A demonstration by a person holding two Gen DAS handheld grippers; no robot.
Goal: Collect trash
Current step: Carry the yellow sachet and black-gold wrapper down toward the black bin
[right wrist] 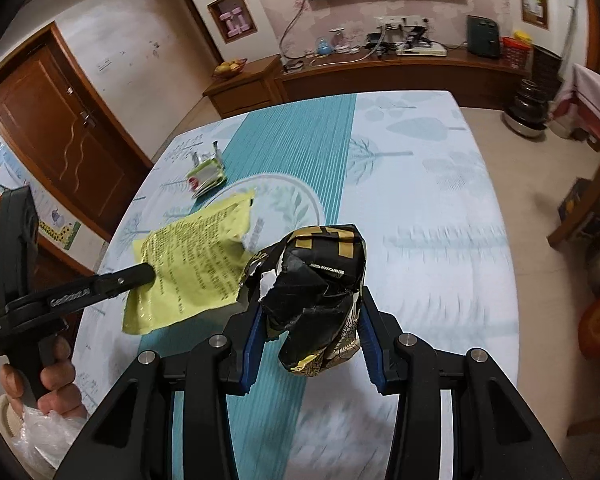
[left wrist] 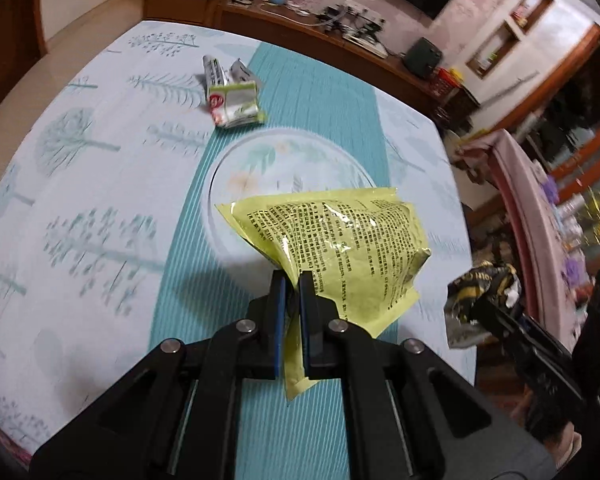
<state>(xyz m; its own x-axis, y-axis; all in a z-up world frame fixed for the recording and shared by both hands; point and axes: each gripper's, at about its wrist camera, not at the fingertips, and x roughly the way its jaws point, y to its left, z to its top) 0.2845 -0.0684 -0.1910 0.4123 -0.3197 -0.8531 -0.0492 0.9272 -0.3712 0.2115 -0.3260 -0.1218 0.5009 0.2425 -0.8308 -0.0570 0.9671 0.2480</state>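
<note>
Two pieces of trash are being carried above the table [right wrist: 440, 200] and one small heap is still lying on it. The left gripper [left wrist: 293, 280] is pinching one yellow printed wrapper [left wrist: 340, 240] by its lower corner, its two blue-lined fingers [left wrist: 278, 320] pressed together on the foil, and the sheet is hanging over the round leaf motif in the middle of the cloth. The right gripper [right wrist: 310, 300] is clamping one crumpled black-and-gold wrapper [right wrist: 320, 288] between its two half-spread fingers [right wrist: 252, 336], holding it over the teal stripe nearer the table's close edge. One heap of green-and-white wrappers [left wrist: 234, 100] is sitting near the table's far left corner, at the left border of the stripe; how many pieces are in it cannot be told. One bare hand [right wrist: 52, 384] is gripping the left tool's handle beside the table's left edge
</note>
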